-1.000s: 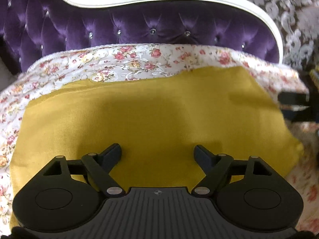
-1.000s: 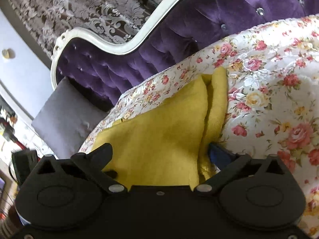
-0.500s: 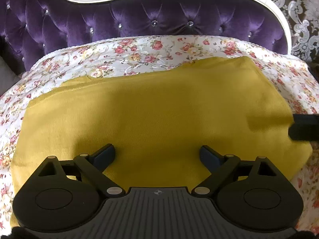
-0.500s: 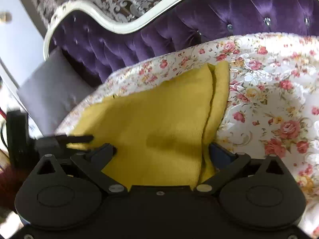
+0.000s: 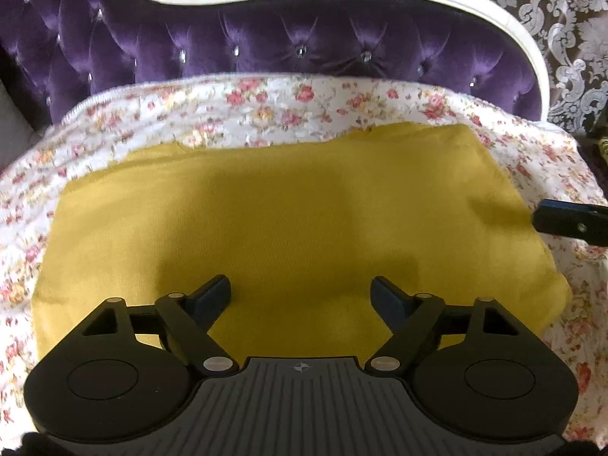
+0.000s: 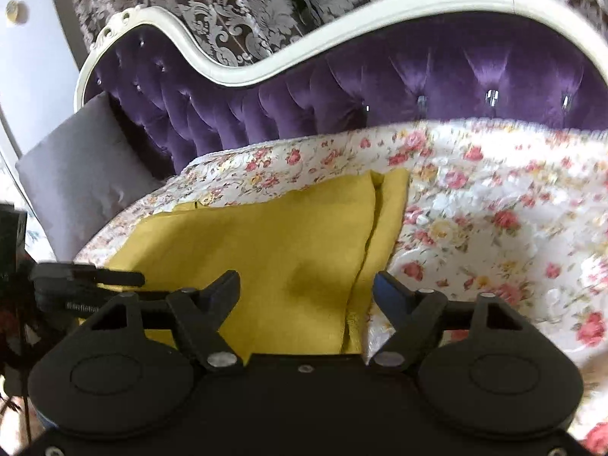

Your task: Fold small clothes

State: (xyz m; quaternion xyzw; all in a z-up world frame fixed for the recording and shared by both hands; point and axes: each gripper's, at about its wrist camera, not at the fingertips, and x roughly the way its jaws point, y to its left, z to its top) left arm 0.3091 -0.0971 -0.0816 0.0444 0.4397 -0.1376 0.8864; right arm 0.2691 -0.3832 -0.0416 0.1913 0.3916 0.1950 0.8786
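**Both grippers hover spread over the folded yellow cloth**

Left gripper (image 5: 300, 292) sits over the near middle of the yellow garment (image 5: 288, 220), fingers apart and just narrowing, nothing pinched. Right gripper (image 6: 306, 285) straddles the cloth's layered side edge at its 12 o'clock, jaws also just narrowing, gripping nothing. The garment lies flat, a mustard rectangle on the floral bedspread (image 5: 266, 102). Bare spread runs on toward 3 o'clock; purple tufted headboard (image 6: 380, 87) closes off 12
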